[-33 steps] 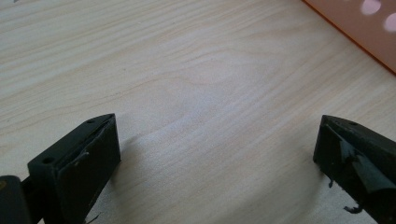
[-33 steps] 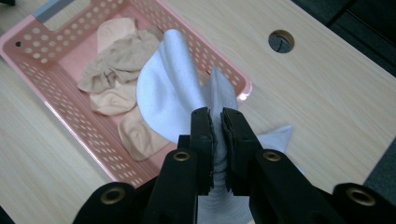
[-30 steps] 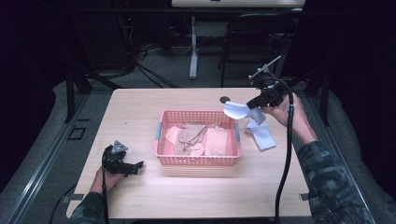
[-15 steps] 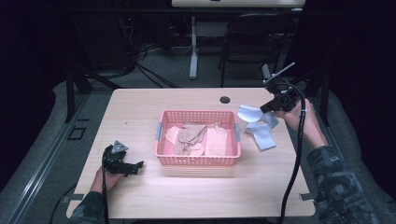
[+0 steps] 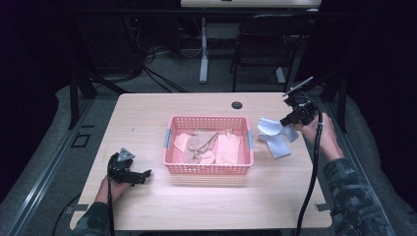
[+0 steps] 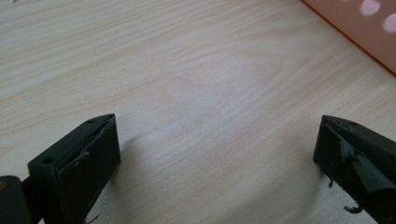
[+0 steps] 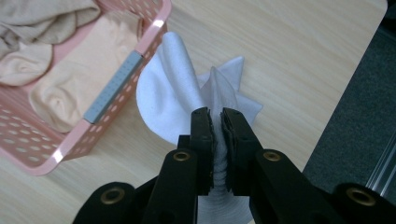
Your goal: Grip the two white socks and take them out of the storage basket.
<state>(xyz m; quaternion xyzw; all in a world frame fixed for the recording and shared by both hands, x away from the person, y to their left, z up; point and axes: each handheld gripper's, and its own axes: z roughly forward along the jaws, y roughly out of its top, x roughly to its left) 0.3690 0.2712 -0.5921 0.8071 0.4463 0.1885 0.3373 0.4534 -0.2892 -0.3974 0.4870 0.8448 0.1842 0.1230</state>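
White cloth [image 7: 175,84]: carried lower and out to the right of the pink basket [image 5: 209,169], per earlier high views.
Right hand-held gripper [image 7: 215,123] clamped on cloth's bunched fold; cloth hangs just beside basket's right wall, lower part on worktop [image 5: 147,113]. Left hand-held gripper [image 6: 215,154] open, empty, resting on worktop, unmoved. Judgement: cloth being laid down or re-gripped, not yet binned.

Premises present as a lab or test room set up for recording, not a home. Evidence: a plain wooden table [image 5: 206,196] standing inside a black metal frame [image 5: 78,93], loose cables [image 5: 157,73] trailing across grey carpet [image 5: 44,147], a black chair [image 5: 260,54] and a second desk's leg [image 5: 203,49] behind, dark surroundings.
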